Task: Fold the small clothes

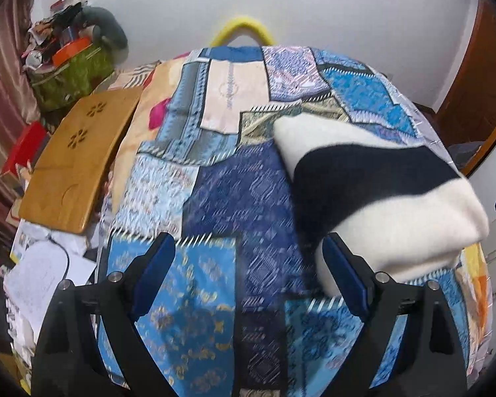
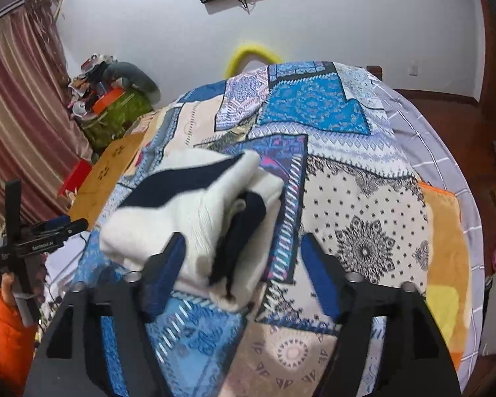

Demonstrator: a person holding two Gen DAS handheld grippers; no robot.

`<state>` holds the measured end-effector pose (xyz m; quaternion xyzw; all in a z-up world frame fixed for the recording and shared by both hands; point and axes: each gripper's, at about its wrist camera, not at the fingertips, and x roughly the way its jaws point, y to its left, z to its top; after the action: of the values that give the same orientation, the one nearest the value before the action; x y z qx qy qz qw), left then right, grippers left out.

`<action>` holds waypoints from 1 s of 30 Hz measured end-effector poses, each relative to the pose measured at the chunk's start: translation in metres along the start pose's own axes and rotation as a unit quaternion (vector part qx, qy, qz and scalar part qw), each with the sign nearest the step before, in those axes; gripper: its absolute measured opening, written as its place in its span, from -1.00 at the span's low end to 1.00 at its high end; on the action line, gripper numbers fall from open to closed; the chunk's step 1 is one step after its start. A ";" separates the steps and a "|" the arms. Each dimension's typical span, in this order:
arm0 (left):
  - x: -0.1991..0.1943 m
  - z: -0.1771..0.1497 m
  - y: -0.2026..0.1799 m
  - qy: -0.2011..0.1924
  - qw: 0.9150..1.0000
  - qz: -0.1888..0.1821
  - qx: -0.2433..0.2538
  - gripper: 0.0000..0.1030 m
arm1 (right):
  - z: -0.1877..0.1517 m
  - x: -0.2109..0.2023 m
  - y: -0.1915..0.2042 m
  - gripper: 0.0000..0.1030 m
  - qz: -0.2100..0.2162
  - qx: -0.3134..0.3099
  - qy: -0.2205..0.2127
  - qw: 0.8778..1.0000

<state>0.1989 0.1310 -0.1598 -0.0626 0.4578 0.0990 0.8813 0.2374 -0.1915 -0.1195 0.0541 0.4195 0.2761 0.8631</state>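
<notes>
A folded white garment with a wide dark navy band (image 1: 373, 182) lies on the patchwork bedspread (image 1: 215, 192). My left gripper (image 1: 248, 244) is open above the spread, and the garment's near corner sits just beside its right finger (image 1: 344, 271). In the right wrist view the same garment (image 2: 195, 211) shows its stacked folded edges. My right gripper (image 2: 244, 241) is open just over its near end, and neither pad presses on the cloth. A hand in an orange sleeve (image 2: 10, 330) holds the left gripper (image 2: 49, 231) at the far left.
A wooden lap desk (image 1: 72, 165) lies left of the bed, with loose papers (image 1: 43, 274) below it. A green bag piled with clutter (image 1: 69, 76) stands by the striped curtain (image 2: 20, 106). An orange blanket (image 2: 443, 231) lies at the bed's right edge.
</notes>
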 end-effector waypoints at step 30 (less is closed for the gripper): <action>0.112 0.049 -0.036 0.136 0.967 -0.208 -0.064 0.82 | 0.012 0.134 -0.038 0.78 0.119 0.147 0.170 0.967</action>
<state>0.3088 0.1188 -0.2232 -0.2255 0.5426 -0.0668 0.8064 0.3295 -0.1517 -0.2169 0.1819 0.5867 0.3171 0.7226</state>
